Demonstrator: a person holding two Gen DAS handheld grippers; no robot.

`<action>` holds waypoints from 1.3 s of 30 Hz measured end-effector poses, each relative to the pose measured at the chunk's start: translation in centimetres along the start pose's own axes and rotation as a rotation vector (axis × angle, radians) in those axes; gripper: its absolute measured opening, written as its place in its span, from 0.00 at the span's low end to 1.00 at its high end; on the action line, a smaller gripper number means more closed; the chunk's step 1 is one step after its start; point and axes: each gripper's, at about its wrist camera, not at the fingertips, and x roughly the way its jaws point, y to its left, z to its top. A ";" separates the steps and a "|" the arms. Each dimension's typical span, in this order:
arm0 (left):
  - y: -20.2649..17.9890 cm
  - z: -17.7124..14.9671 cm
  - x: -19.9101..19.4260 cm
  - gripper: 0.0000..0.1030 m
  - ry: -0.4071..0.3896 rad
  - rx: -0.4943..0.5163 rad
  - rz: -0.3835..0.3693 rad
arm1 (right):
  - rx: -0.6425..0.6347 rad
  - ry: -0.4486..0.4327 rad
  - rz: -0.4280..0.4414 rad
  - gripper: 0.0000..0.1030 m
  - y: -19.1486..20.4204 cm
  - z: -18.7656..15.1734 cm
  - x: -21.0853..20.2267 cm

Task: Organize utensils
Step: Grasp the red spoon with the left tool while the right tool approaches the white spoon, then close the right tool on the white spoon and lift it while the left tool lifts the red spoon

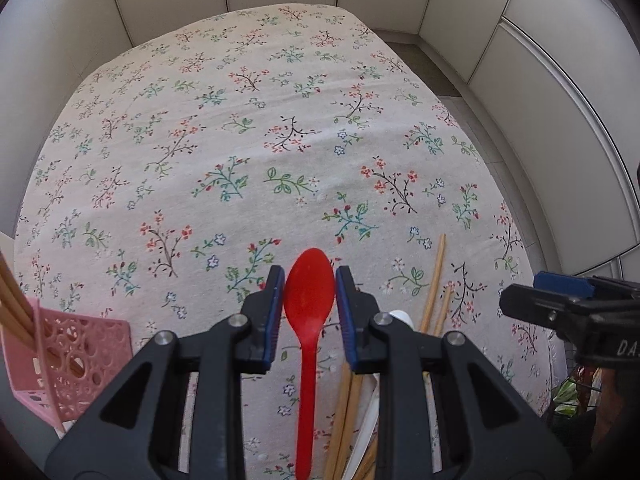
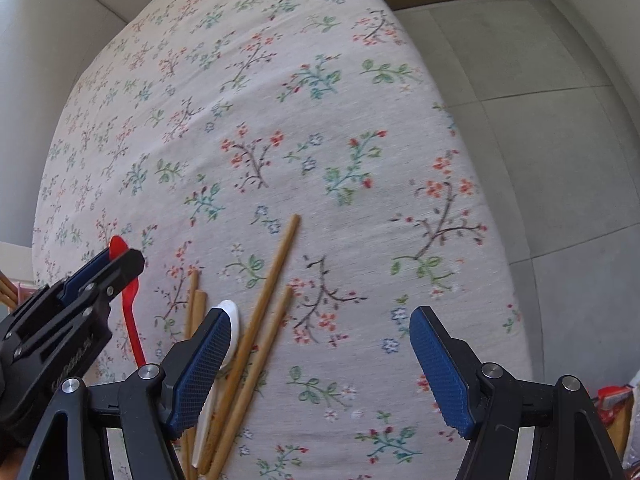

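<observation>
Red spoon (image 1: 309, 300) sits clamped by its bowl between my left gripper (image 1: 309, 280) pads, handle trailing toward me above the floral tablecloth (image 1: 280, 140). Just right lie wooden chopsticks (image 2: 272, 280) and a white spoon (image 2: 232, 320). My right gripper (image 2: 320, 336) hangs wide, empty. Pink basket (image 1: 80, 356) near left, holding chopsticks.

Shiny red plastic spoon (image 1: 309, 300), smooth wooden chopsticks (image 2: 260, 312), soft flowery cloth (image 1: 280, 140) on the desk, holey pink plastic basket (image 1: 76, 356).
</observation>
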 end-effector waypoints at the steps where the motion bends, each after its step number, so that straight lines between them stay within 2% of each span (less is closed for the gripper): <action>1: 0.3 -0.2 -0.3 0.27 -0.003 0.001 -0.002 | 0.000 0.004 0.011 0.70 0.3 0.0 0.2; 6: 1.1 -1.2 -1.8 0.27 -0.018 0.006 -0.014 | 0.010 0.042 0.067 0.55 1.9 -0.1 1.3; 14: 2.8 -2.2 -2.6 0.27 -0.019 0.000 -0.020 | -0.027 0.108 0.084 0.36 4.9 -0.6 3.8; 24: 3.3 -2.8 -2.8 0.27 -0.011 0.011 -0.036 | -0.080 0.184 0.021 0.32 7.0 -1.3 7.5; 32: 3.5 -2.8 -2.7 0.27 -0.008 0.010 -0.040 | -0.114 0.164 -0.026 0.36 7.8 -1.0 7.9; 39: 3.6 -2.8 -2.5 0.27 -0.008 0.004 -0.034 | -0.208 0.132 -0.089 0.39 9.3 -1.1 8.2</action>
